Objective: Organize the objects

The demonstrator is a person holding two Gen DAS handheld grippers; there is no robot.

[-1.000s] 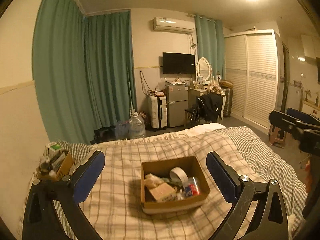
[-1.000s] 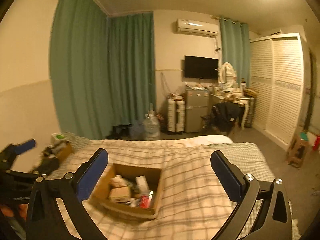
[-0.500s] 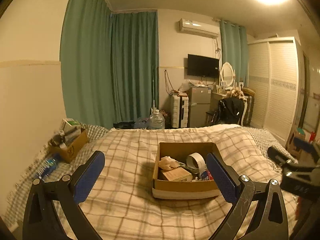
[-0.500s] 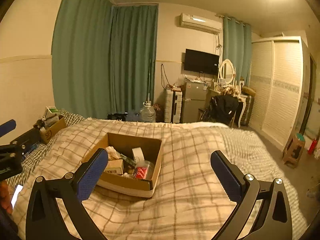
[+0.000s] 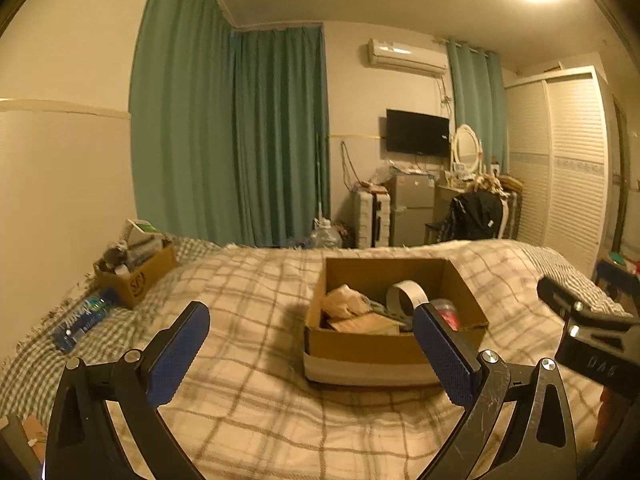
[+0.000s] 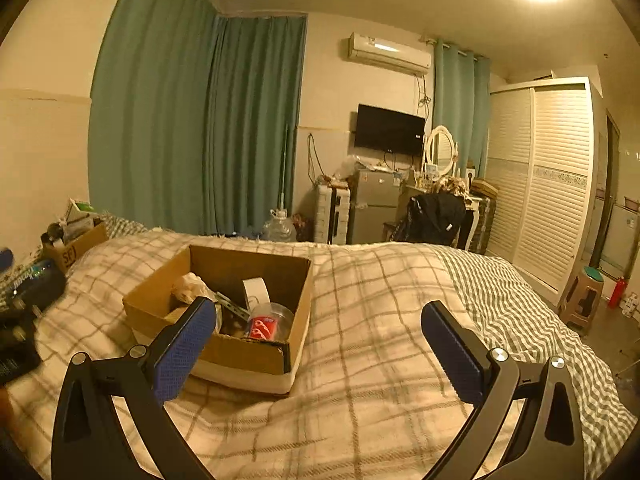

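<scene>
- Hovering above the plaid bed cover (image 5: 248,408), the left gripper (image 5: 310,354) has its blue pads spread wide and holds nothing.
- The right gripper (image 6: 318,346) is also spread wide and holds nothing, above the same bed cover.
- An open cardboard box (image 6: 224,344) sits on the bed, just ahead of both grippers.
- Inside the box lie a white tape roll (image 6: 256,290), a clear container with a red label (image 6: 268,324) and a crumpled beige item (image 5: 342,304).
- A second cardboard box (image 5: 138,270), full of small things, stands near the wall at the far left of the bed.
- A blue bottle (image 5: 82,318) lies just beside it.
</scene>
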